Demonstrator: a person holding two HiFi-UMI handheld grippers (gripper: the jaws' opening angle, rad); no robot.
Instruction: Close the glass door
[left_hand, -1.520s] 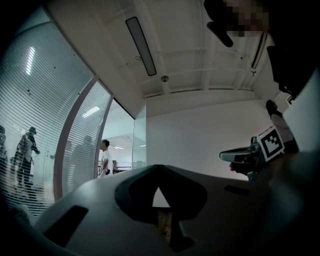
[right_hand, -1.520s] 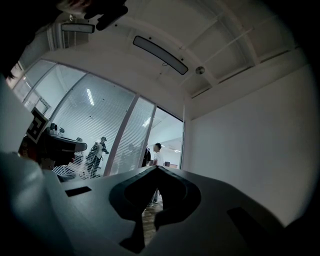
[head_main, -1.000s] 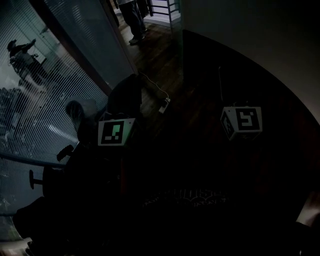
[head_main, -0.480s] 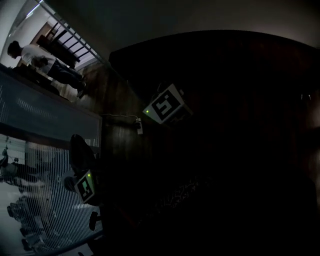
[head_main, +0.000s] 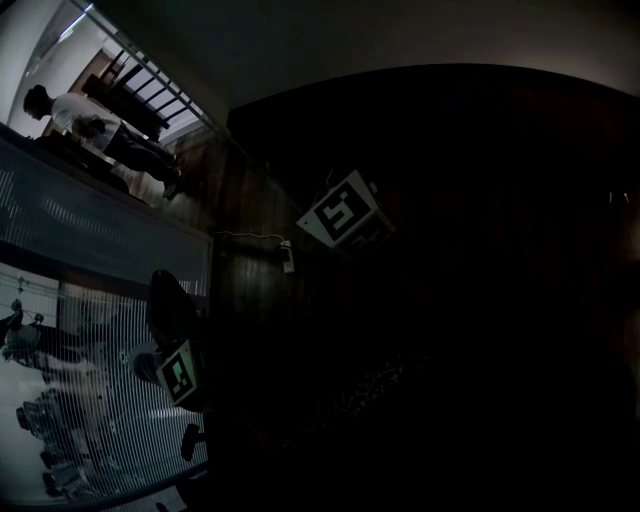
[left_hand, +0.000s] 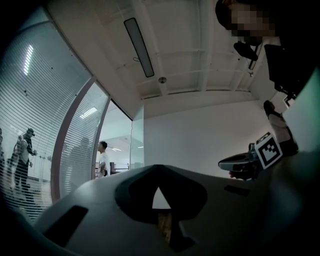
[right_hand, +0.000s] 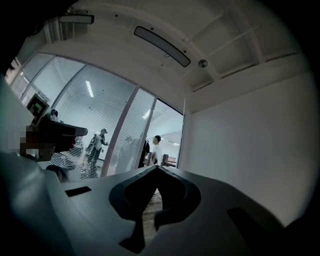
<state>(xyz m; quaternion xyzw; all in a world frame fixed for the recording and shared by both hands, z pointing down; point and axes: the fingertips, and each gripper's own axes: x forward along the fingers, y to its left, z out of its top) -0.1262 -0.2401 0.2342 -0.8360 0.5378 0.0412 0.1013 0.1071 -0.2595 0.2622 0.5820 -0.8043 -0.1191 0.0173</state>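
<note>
The glass door (right_hand: 138, 131) stands open as a striped pane beside a doorway (right_hand: 168, 136), far ahead of both grippers. In the left gripper view the doorway (left_hand: 116, 150) lies between the striped glass wall (left_hand: 45, 115) and a white wall. My left gripper (left_hand: 159, 169) is shut on nothing, its jaw tips meeting. My right gripper (right_hand: 157, 169) is also shut and empty. Neither touches the glass. The head view is very dark: only the left marker cube (head_main: 180, 372) and the right marker cube (head_main: 345, 210) stand out.
A person in a white shirt (right_hand: 157, 149) stands beyond the doorway. Other people (right_hand: 95, 147) are behind the striped glass wall (head_main: 80, 400). A cable and power adapter (head_main: 287, 258) lie on the dark wood floor. A white wall (right_hand: 240, 150) is at the right.
The head view has swung round sharply since a second ago: the glass wall went to the lower left, the right cube to upper centre, the left cube to lower left. Little has changed in the last half second.
</note>
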